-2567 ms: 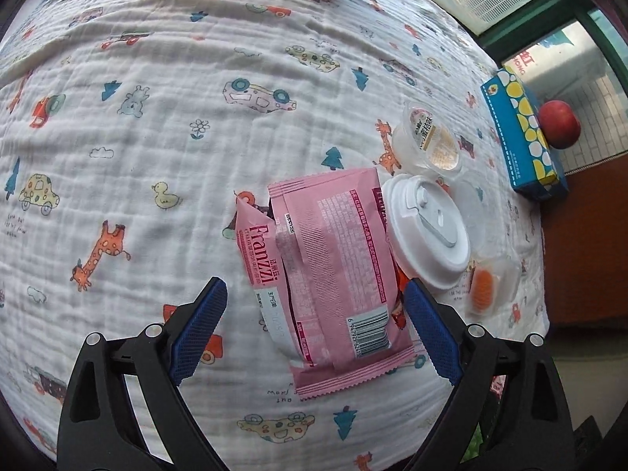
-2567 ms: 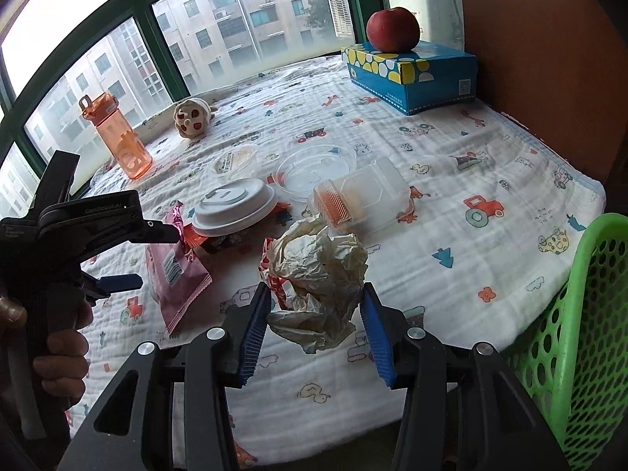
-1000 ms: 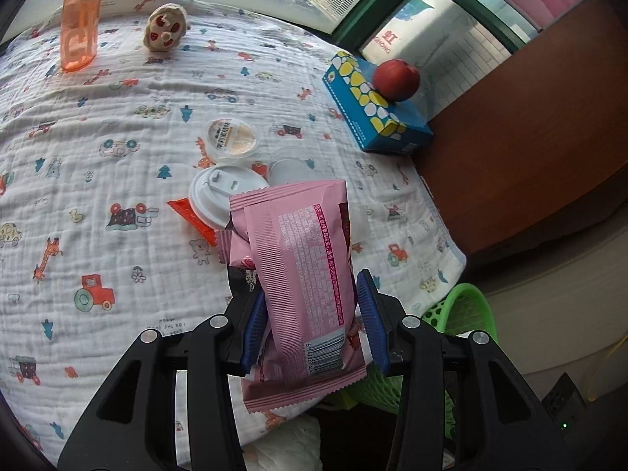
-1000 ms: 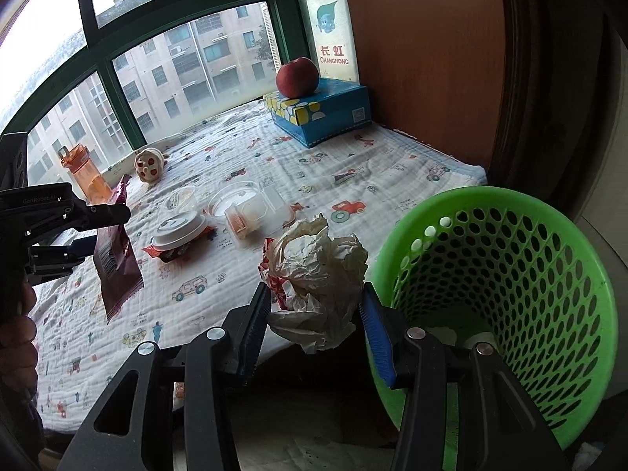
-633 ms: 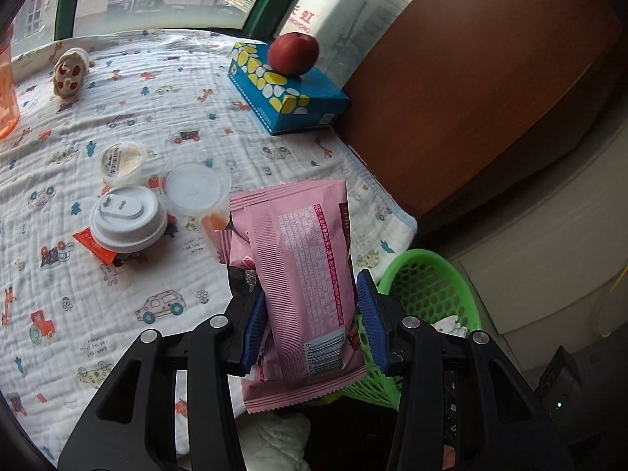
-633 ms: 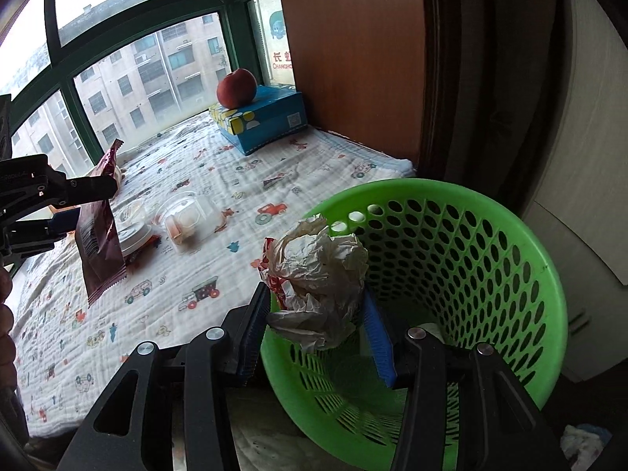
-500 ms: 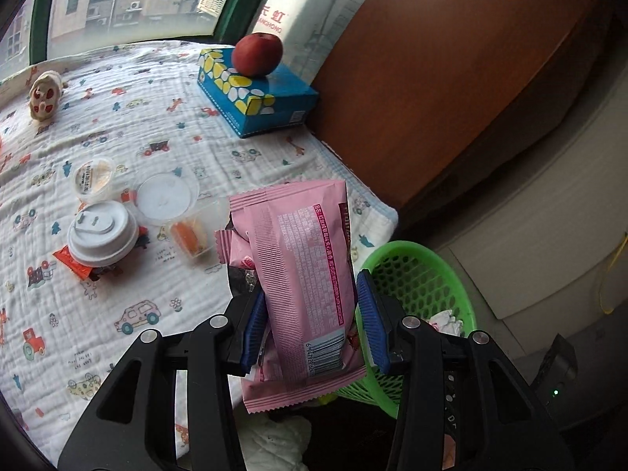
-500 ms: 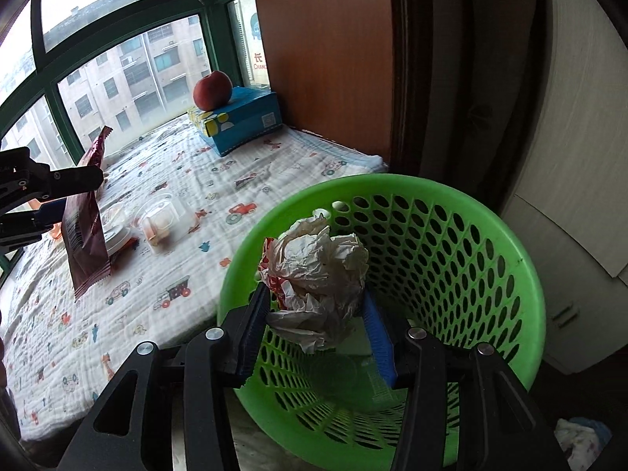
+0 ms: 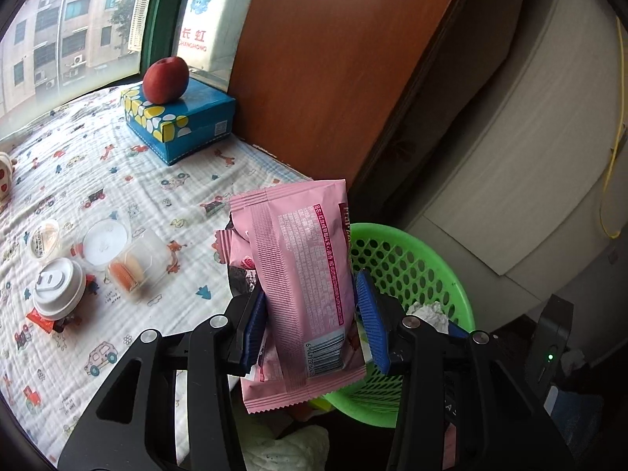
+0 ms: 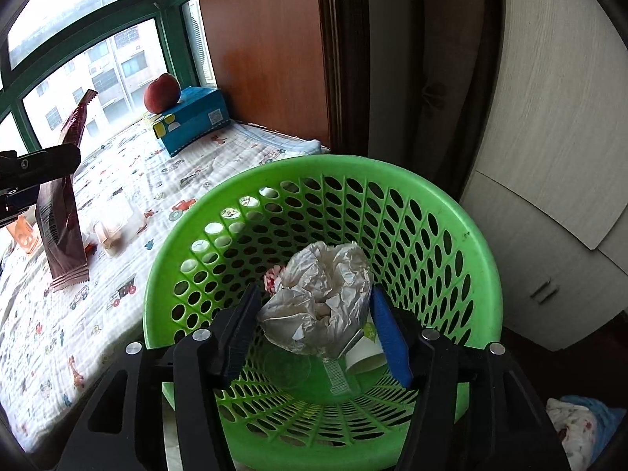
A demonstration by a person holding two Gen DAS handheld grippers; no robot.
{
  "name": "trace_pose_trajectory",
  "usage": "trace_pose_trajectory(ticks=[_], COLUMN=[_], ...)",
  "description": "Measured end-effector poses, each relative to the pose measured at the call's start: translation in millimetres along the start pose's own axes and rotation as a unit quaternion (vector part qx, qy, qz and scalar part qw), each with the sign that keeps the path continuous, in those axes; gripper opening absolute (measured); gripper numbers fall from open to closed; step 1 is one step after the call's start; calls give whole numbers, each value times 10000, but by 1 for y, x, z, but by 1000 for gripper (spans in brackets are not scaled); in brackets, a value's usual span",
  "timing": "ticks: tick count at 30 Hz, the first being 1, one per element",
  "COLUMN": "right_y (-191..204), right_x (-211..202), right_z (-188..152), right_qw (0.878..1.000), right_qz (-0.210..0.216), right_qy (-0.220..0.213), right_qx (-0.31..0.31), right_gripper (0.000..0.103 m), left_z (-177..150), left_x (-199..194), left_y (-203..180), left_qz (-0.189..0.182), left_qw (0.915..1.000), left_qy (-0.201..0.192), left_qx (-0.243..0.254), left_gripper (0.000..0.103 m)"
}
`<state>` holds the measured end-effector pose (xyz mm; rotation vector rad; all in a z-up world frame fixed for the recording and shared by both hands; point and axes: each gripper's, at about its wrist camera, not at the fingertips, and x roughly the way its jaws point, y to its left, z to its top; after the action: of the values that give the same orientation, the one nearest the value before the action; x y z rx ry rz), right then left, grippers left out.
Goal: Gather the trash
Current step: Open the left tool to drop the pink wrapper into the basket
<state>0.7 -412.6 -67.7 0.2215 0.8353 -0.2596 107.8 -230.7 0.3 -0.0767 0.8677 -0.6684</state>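
From the left wrist, the left tongs [image 9: 310, 320] point steeply down and clamp a pink snack wrapper [image 9: 302, 286] upright between the blue pads, its barcode end lowest. The wrapper hangs past the edge of the printed blanket [image 9: 117, 180], just beside the rim of the green basket [image 9: 431, 267]; white paper already lies inside. Behind, a blue box [image 9: 188, 125] carries a peach [image 9: 165, 80], and cups and lids [image 9: 59, 286] sit well back from the blanket's edge.

From the right wrist, the right tongs [image 10: 314, 329] tilt down over the basket's mouth [image 10: 482, 259]. Their jaws have just been opening; the crumpled paper ball [image 10: 322, 298] sits between them, with a gap at the left pad [image 10: 239, 325]; contact at the right pad is unclear. A paper cup [image 10: 365, 357] lies on the basket floor. The basket stands between the bed's edge and the cupboard [image 10: 549, 157].
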Motion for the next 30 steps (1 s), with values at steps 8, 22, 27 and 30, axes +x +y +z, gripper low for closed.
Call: trace_pose_trajectory(ticks=[8, 22, 27, 30], right_y=[-12, -37, -38, -37], right_x=[-12, -37, -41, -41], right_z=[-2, -13, -15, -16], right_qw=[9998, 9987, 9984, 9983], right_qz=[-42, -120, -101, -93], right_qy=[-104, -324, -352, -357], right_qx=[134, 385, 433, 444], right_gripper=[62, 70, 70, 70], left_z=[-5, -14, -15, -18], left_x=[10, 33, 39, 37], left_y=[-20, -50, -51, -53], left_qz=[-146, -247, -276, -298], left_qw=[9993, 9966, 9960, 9956], left_qy=[31, 195, 256, 229], left_qx=[341, 766, 808, 858], left_gripper=[43, 48, 61, 66])
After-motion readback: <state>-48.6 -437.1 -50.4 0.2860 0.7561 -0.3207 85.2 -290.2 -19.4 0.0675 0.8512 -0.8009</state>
